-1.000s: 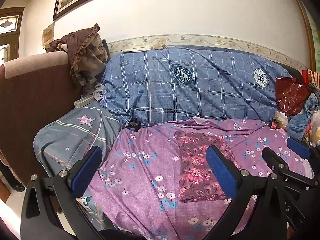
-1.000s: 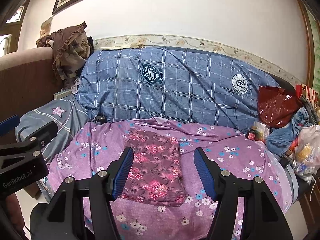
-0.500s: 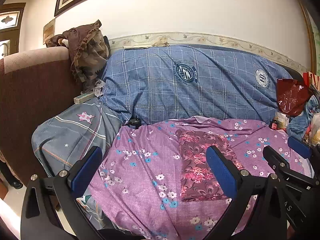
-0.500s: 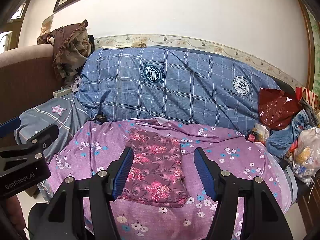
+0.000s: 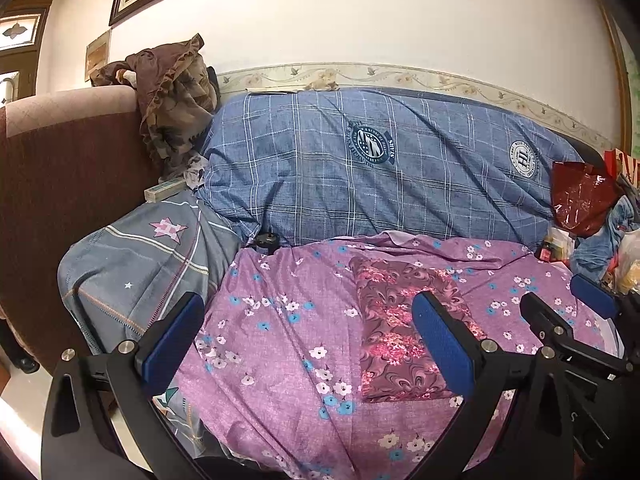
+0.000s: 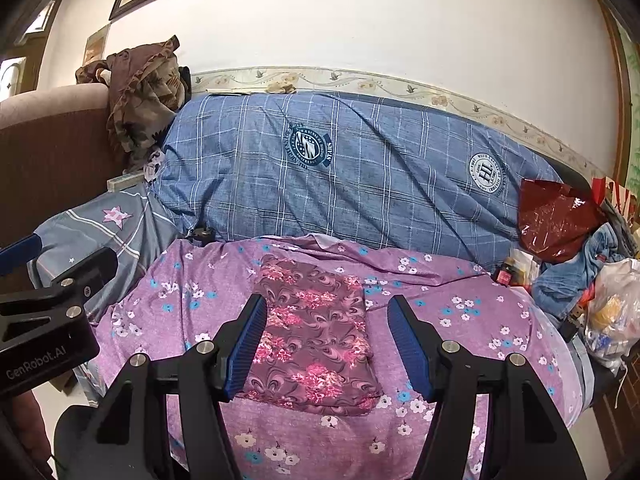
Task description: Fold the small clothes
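A maroon floral garment [image 5: 400, 328] lies folded in a flat rectangle on the purple flowered sheet [image 5: 288, 320]; it also shows in the right wrist view [image 6: 316, 336]. My left gripper [image 5: 308, 340] is open and empty, held back above the sheet to the left of the garment. My right gripper [image 6: 328, 344] is open and empty, its fingers framing the garment from above without touching it. The right gripper also shows at the right edge of the left wrist view [image 5: 560, 320], and the left gripper shows at the left edge of the right wrist view [image 6: 48, 292].
A blue plaid cover [image 6: 360, 176] drapes the sofa back. A grey pillow [image 5: 132, 264] lies at left by the brown armrest [image 5: 60, 168], with brown cloth [image 5: 172, 104] heaped above. A red bag [image 6: 556, 216], jeans and plastic bags [image 6: 612, 308] crowd the right end.
Both grippers have drawn back and risen slightly, so the sofa sits a little lower in view. The garment has not moved. Both stay open.
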`<state>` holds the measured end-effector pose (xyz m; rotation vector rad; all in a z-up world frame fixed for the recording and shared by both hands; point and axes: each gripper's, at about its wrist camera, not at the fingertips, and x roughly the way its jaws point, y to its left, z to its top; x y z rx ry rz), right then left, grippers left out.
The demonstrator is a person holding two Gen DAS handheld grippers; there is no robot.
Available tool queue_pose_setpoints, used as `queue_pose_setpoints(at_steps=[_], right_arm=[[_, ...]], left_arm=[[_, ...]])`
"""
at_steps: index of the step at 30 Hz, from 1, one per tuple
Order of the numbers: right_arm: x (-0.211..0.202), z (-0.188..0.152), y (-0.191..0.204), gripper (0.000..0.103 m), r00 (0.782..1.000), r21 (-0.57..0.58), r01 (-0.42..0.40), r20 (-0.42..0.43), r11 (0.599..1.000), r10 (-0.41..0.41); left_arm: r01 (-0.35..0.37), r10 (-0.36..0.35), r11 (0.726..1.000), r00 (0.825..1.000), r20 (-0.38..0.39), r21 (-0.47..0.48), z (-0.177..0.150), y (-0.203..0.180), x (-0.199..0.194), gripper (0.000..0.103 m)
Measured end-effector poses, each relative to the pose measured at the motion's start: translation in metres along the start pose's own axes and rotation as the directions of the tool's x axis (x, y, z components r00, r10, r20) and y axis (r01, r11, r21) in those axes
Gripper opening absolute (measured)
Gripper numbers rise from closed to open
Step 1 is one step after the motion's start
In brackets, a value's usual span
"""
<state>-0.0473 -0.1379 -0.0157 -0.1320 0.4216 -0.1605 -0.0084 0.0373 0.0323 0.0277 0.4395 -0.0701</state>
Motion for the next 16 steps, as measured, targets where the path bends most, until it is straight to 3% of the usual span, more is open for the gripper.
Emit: queue_pose_setpoints(at_steps=[9, 16], right_arm=[[0.013, -0.003, 0.004, 0.065, 1.0, -0.009, 0.008, -0.021, 1.0, -0.008], [0.039, -0.008, -0.003, 0.065, 0.998, -0.01, 0.015, -0.058, 1.0, -0.016]], left_arm=[[0.011, -0.011, 1.0, 1.0, -0.021, -0.014, -0.003, 0.002, 0.014, 0.103], [0.06, -0.063, 0.997, 0.997, -0.046, -0.057, -0.006, 0.005, 0.041, 0.103]])
